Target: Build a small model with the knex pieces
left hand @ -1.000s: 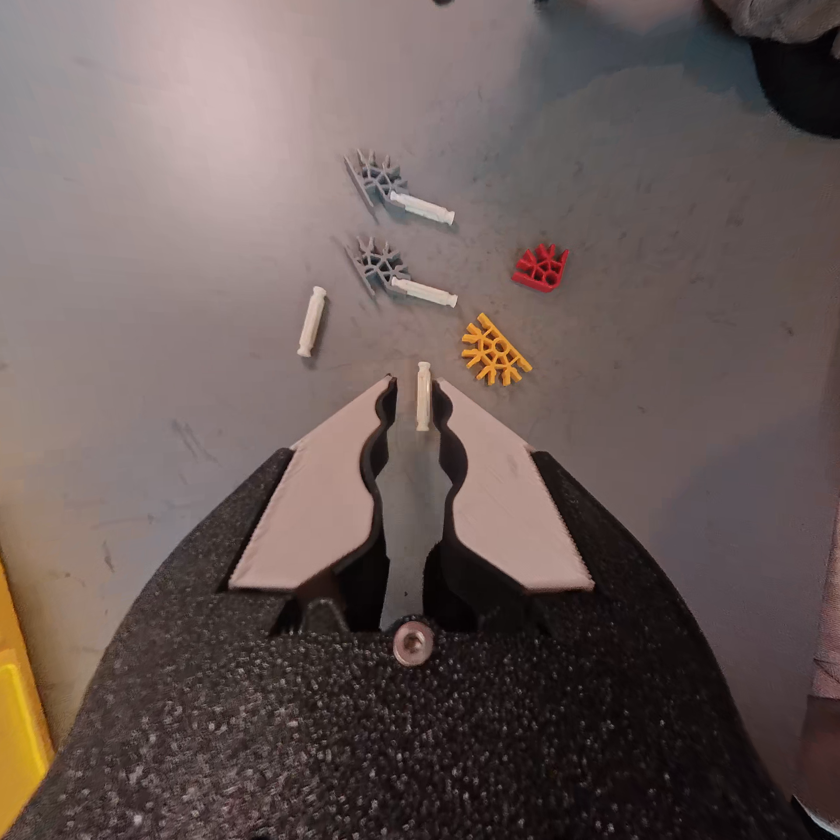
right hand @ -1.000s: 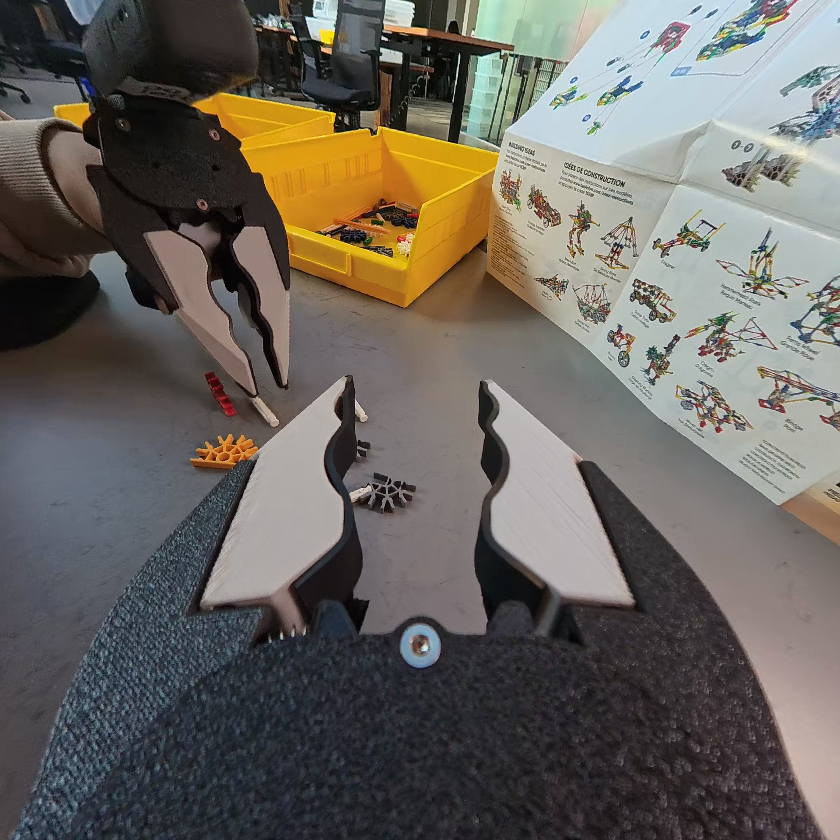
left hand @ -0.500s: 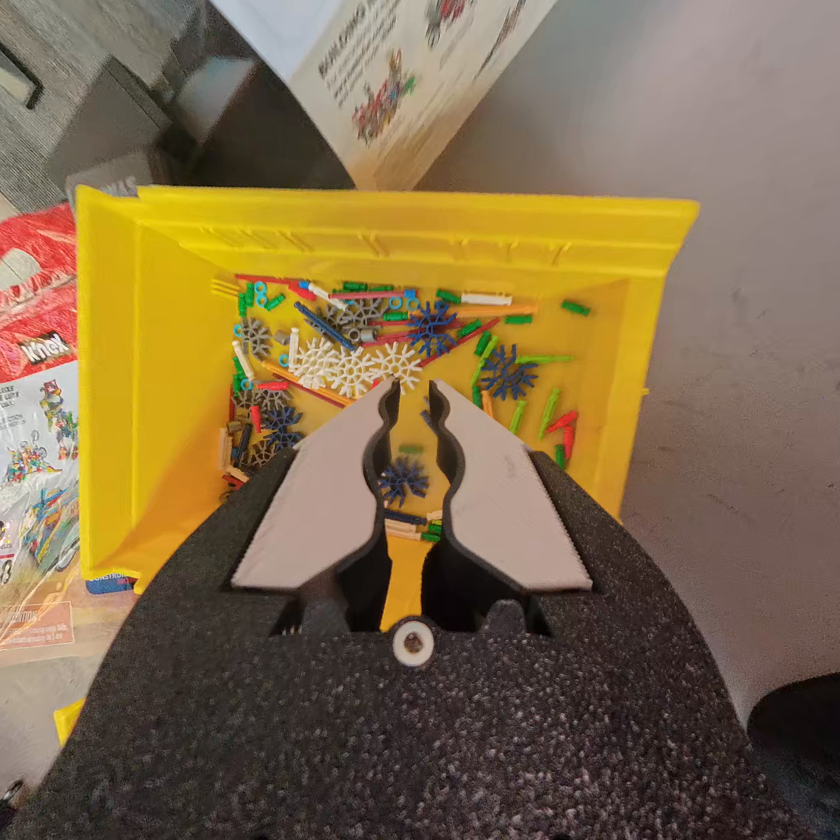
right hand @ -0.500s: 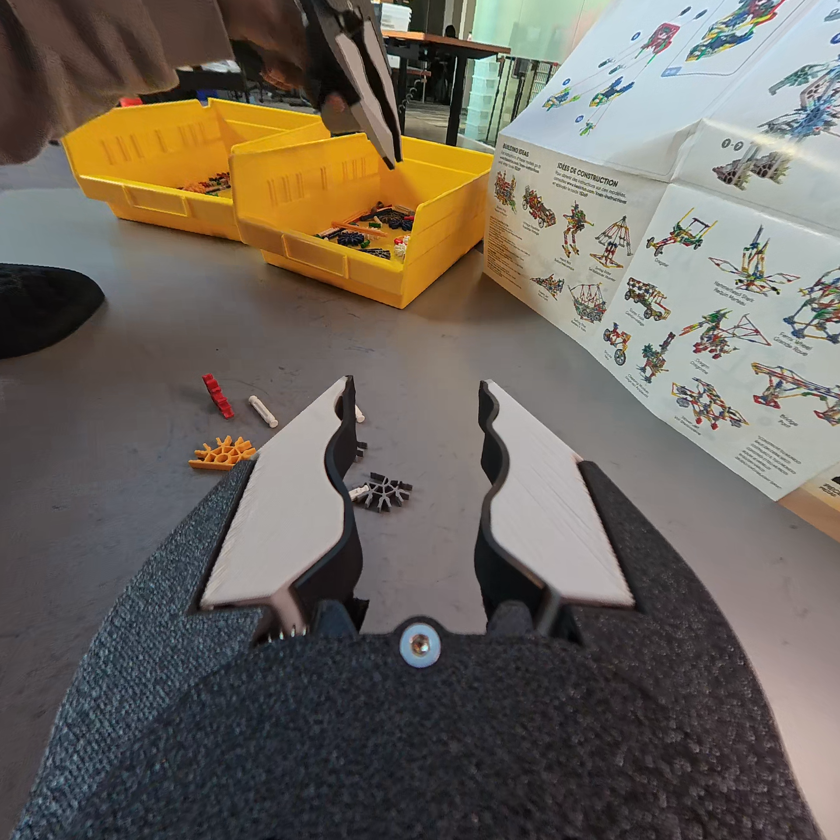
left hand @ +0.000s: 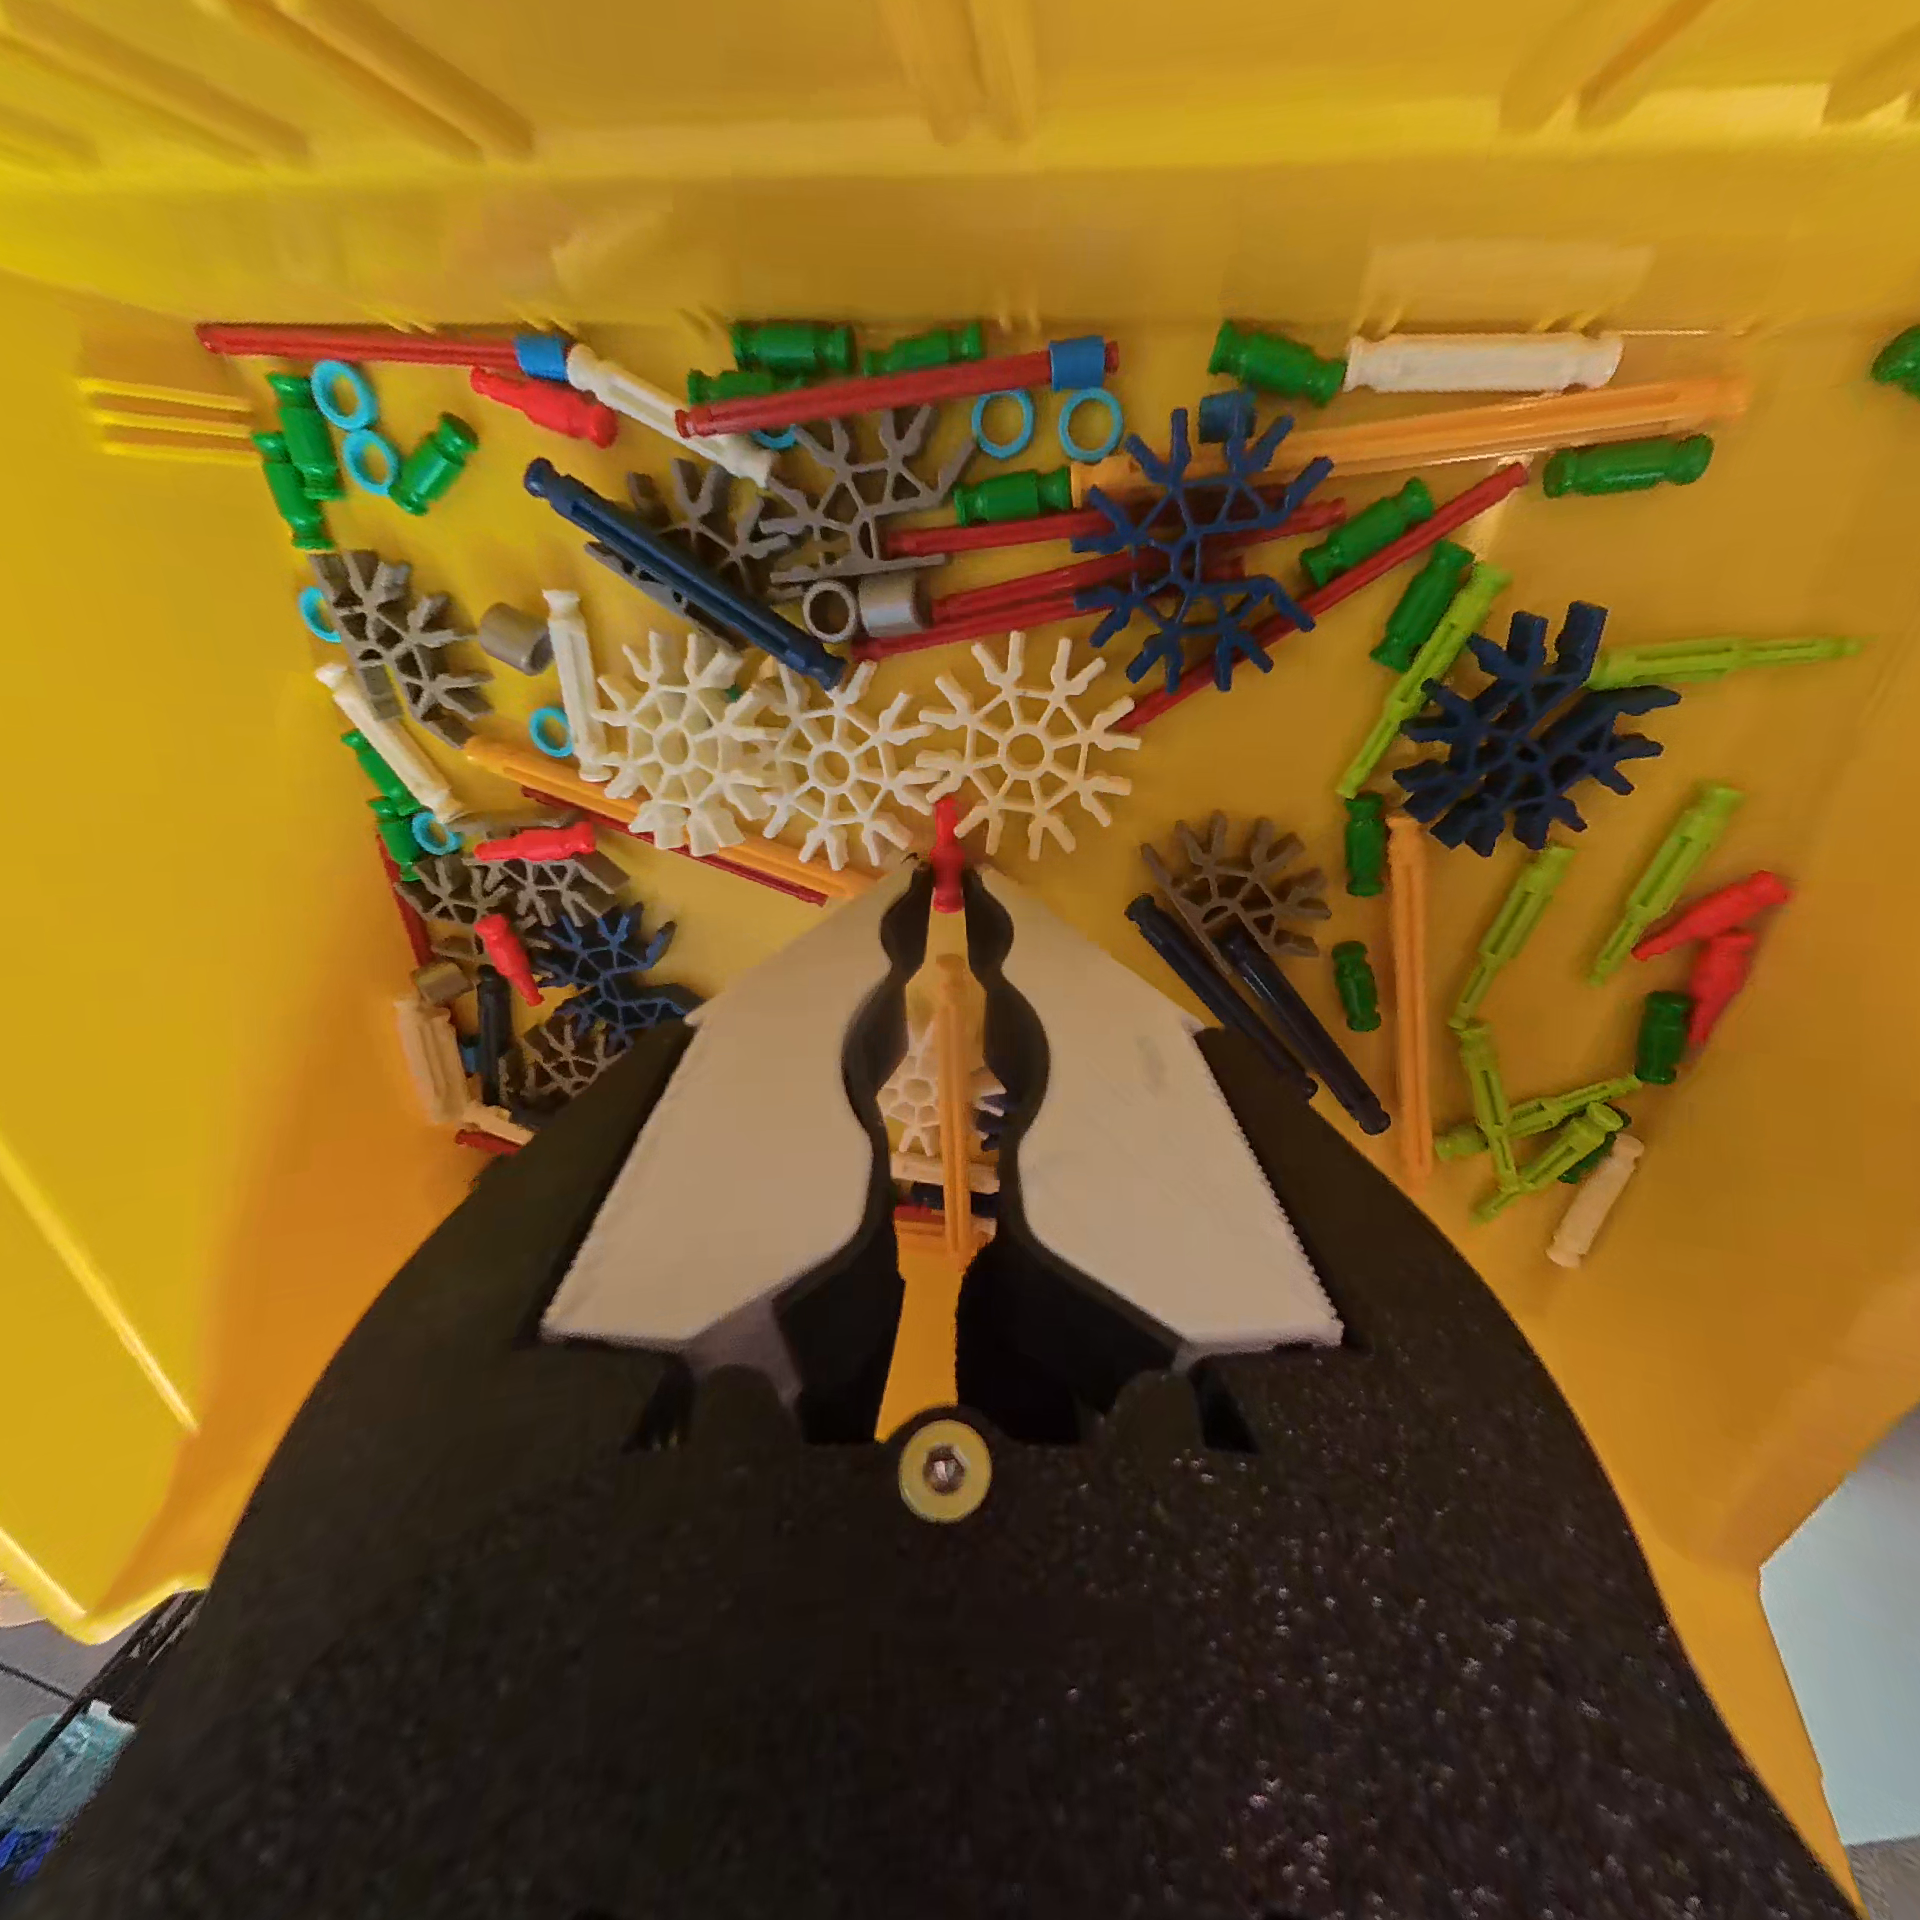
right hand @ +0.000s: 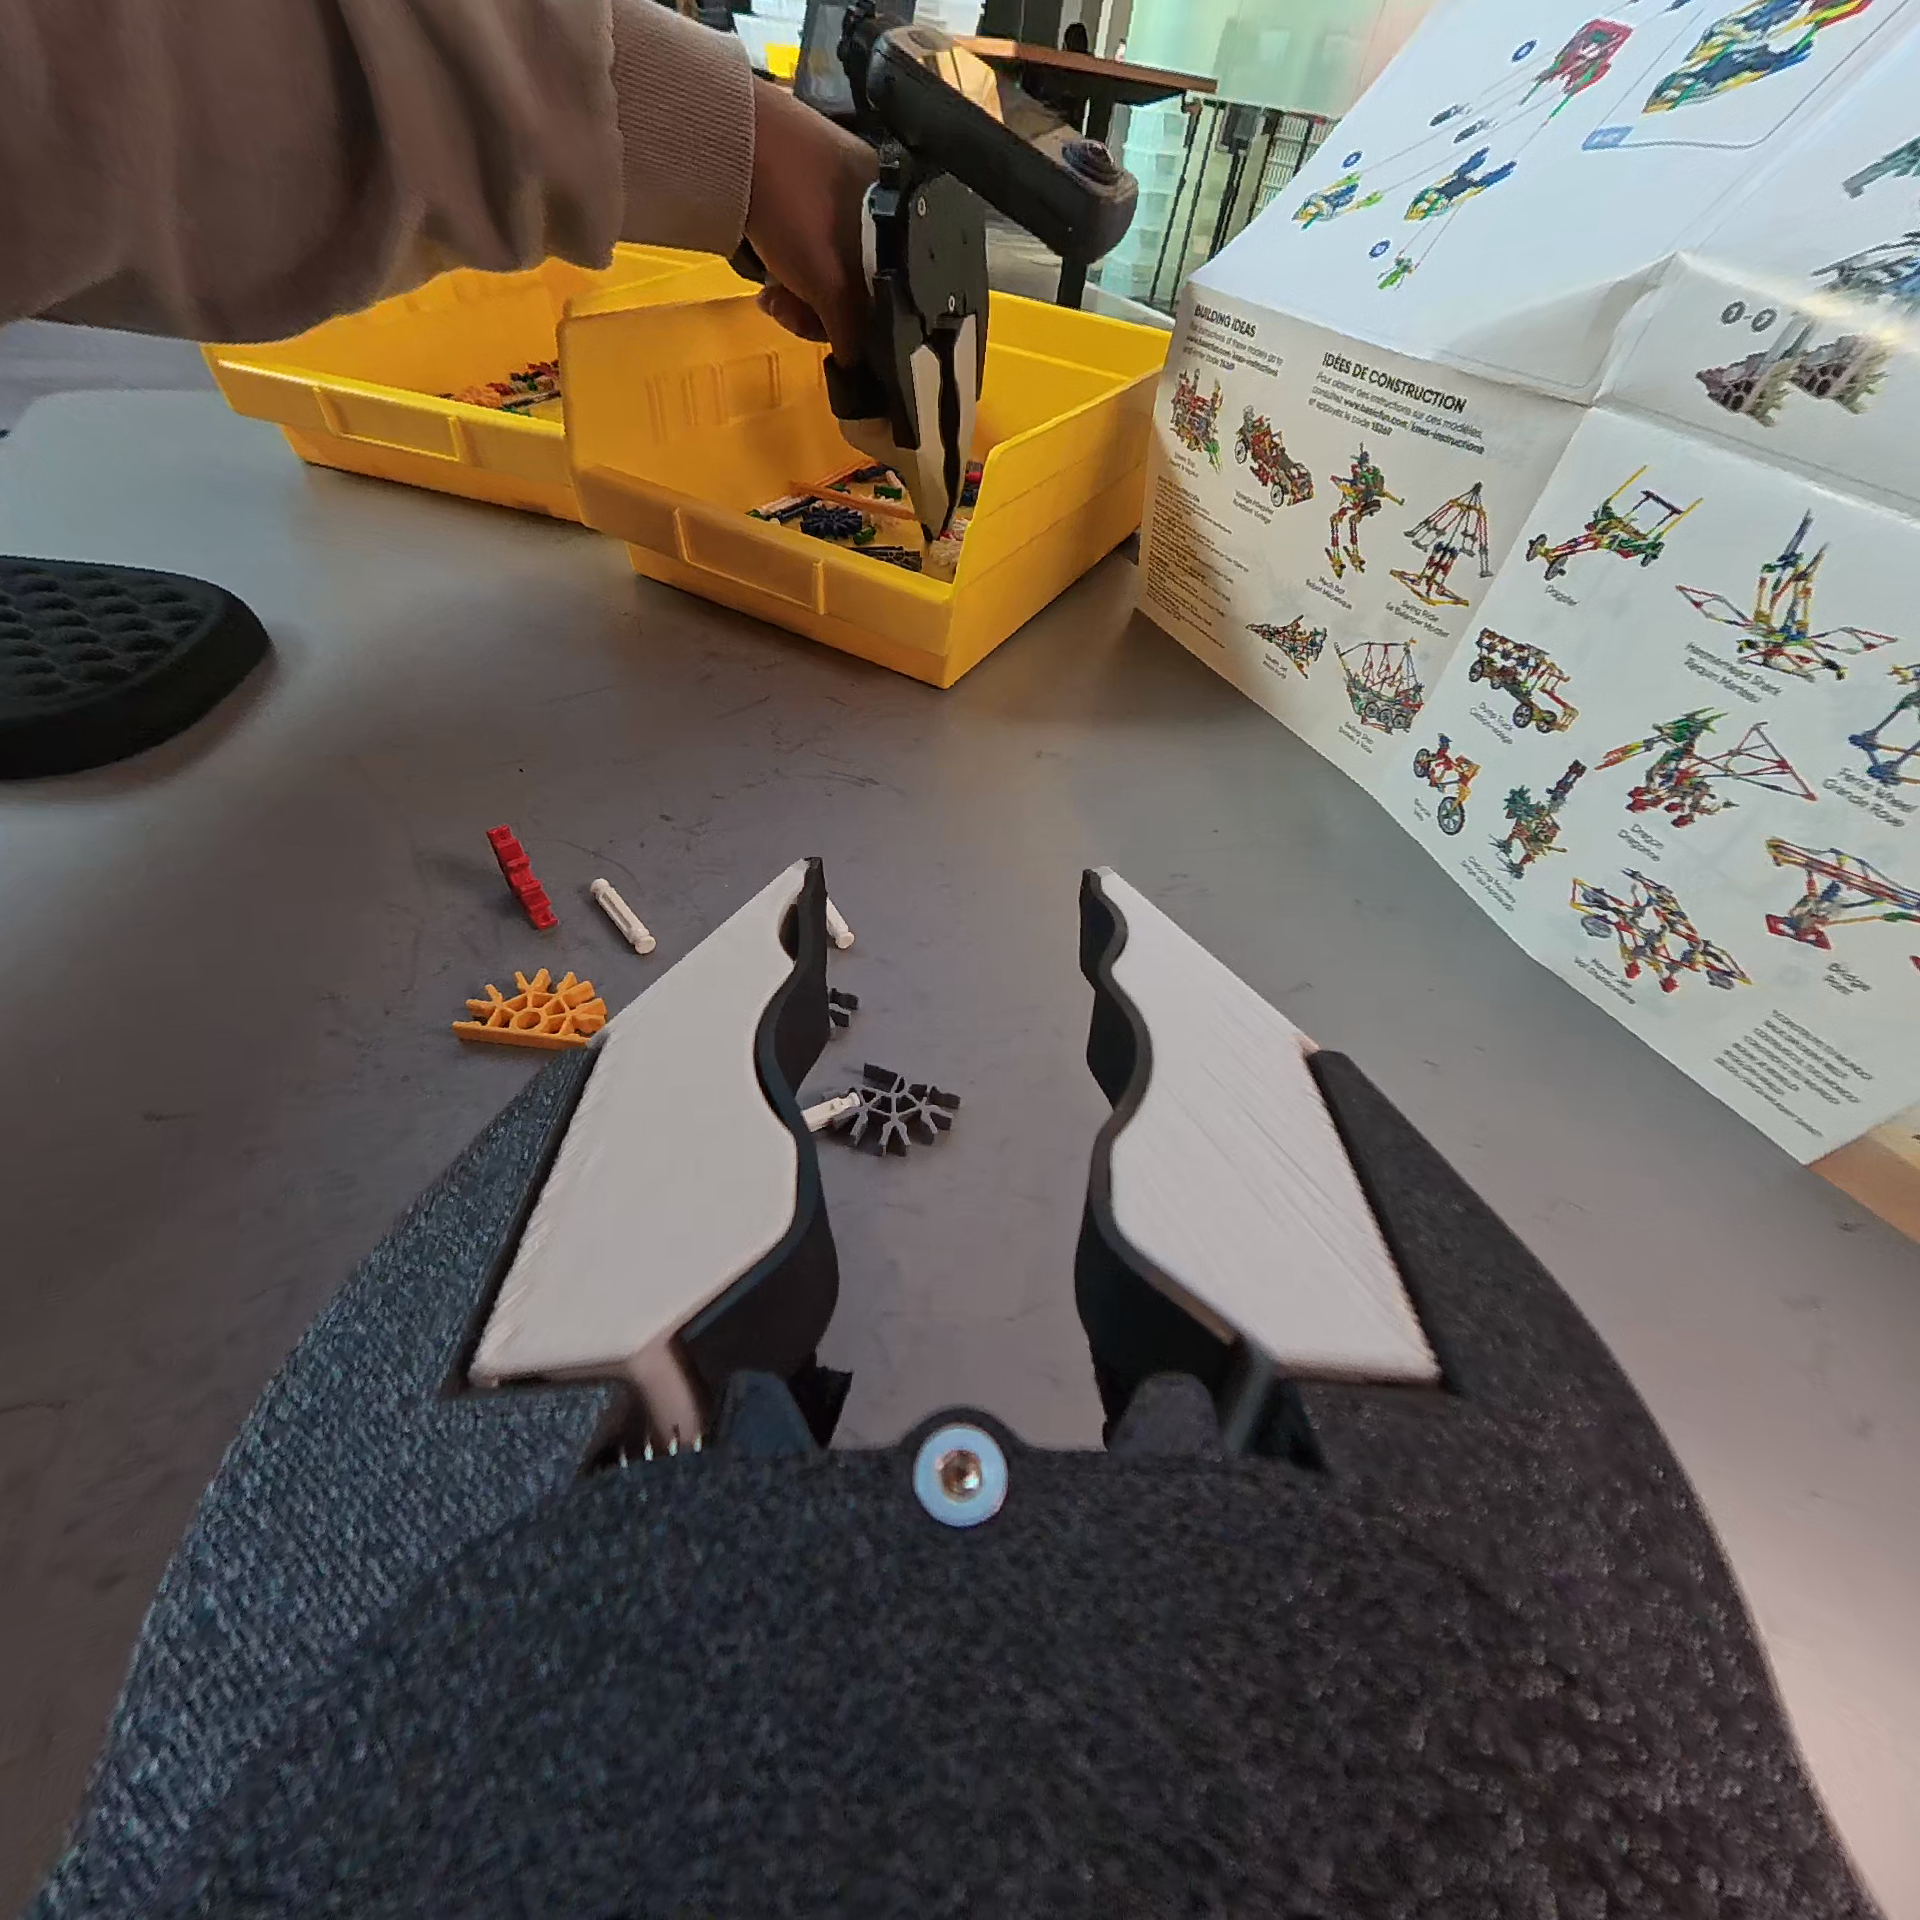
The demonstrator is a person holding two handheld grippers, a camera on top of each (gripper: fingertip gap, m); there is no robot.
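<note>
One short red rod (left hand: 944, 854) sits pinched between the tips of the left gripper (left hand: 943, 883), low inside the yellow bin (left hand: 125, 831) beside three white snowflake connectors (left hand: 1023, 750). Well apart, the right gripper (right hand: 948, 883) hovers spread wide above a grey connector (right hand: 896, 1108) on the grey table (right hand: 312, 1143).

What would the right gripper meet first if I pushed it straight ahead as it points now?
Probably the grey snowflake connector on the table, which lies just ahead between the right gripper's open jaws; depth is unclear.
</note>
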